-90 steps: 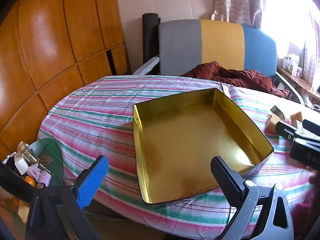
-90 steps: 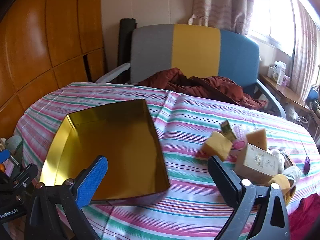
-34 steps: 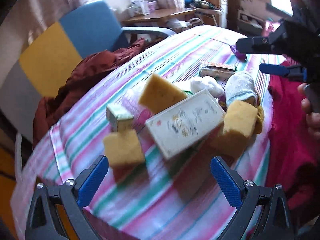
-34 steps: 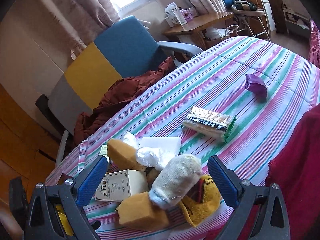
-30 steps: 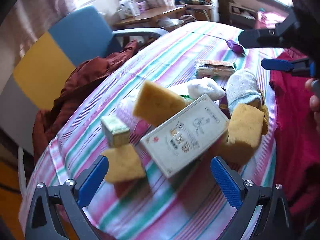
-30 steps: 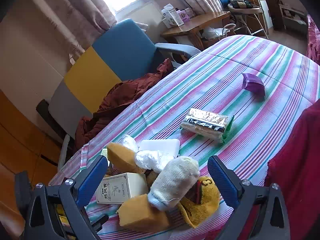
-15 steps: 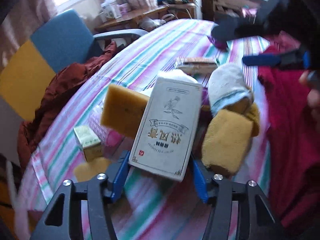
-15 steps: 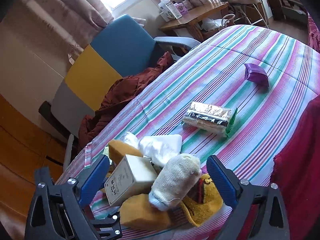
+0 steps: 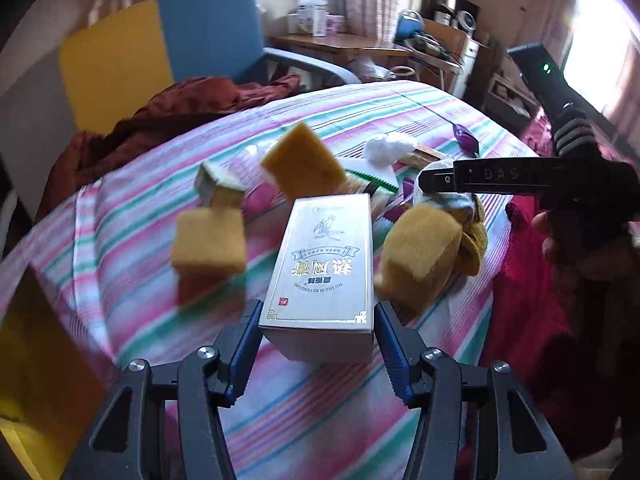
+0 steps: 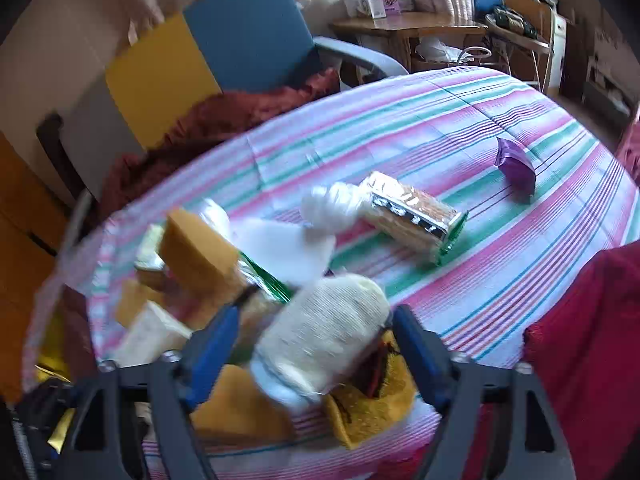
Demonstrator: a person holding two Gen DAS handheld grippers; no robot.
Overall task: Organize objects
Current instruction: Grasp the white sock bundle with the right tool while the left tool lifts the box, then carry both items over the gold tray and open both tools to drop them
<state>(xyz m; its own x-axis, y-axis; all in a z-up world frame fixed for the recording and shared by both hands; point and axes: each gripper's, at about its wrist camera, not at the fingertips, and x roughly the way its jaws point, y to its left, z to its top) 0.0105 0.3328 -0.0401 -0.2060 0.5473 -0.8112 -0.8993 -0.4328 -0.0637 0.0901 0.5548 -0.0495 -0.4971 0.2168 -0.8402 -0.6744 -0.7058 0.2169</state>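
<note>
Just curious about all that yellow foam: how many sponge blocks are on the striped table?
3: one left of the held box, one tilted behind it, one right of it. More may hide in the pile.

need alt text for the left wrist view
The left gripper is closing its blue pads on a silver printed cardboard box above a pink-and-green striped tablecloth, with yellow sponge blocks scattered behind.
</note>
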